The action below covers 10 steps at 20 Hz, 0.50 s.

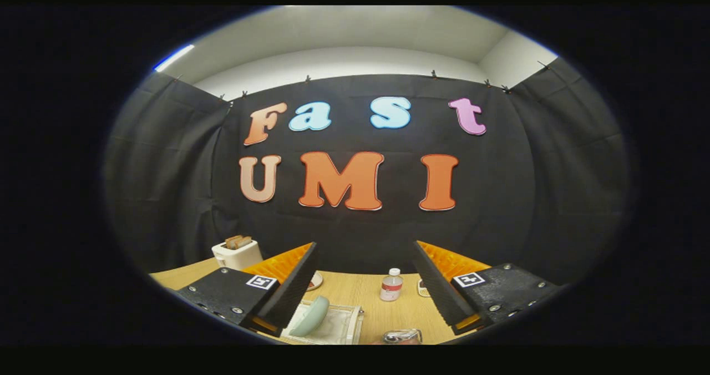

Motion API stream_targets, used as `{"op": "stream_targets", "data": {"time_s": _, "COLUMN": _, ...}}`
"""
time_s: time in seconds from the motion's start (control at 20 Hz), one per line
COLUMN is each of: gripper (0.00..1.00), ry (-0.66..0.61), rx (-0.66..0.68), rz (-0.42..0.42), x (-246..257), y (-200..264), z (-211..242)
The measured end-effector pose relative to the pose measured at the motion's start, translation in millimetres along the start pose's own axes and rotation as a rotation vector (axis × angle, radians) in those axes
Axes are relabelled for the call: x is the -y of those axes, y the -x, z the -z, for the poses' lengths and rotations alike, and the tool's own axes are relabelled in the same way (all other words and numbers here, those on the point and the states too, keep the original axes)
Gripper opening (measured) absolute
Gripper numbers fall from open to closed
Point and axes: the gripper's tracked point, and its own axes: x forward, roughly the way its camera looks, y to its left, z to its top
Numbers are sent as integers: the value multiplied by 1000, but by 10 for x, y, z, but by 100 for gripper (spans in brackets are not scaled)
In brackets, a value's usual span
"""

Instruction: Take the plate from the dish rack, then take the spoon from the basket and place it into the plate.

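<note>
**Gripper poised above the dish rack**

The gripper (363, 286) hangs with fingers wide apart and empty. The pale green plate (310, 315) stands on edge in the white dish rack (338, 325), just beside the left finger and low between both. Beyond the rack, a small bottle (391, 285) stands on the wooden table (360, 297); farther off, a white toaster (237, 253).

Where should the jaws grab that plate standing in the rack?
Grab the plate by its raised top rim, coming down from above. It stands tilted on edge in the dish rack, so the rim sticks up free and thin enough to pinch. The gripper hangs above it, jaws wide open, holding nothing.
</note>
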Motion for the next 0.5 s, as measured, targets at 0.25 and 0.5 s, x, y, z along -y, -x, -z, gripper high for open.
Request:
{"op": "stream_targets", "data": {"time_s": 0.25, "gripper": 100, "ry": -20, "rx": -81, "rz": -30, "x": -103, "y": 16, "z": 241}}
{"op": "stream_targets", "data": {"time_s": 0.5, "gripper": 100, "ry": -34, "rx": -227, "rz": -51, "x": -281, "y": -12, "z": 585}}
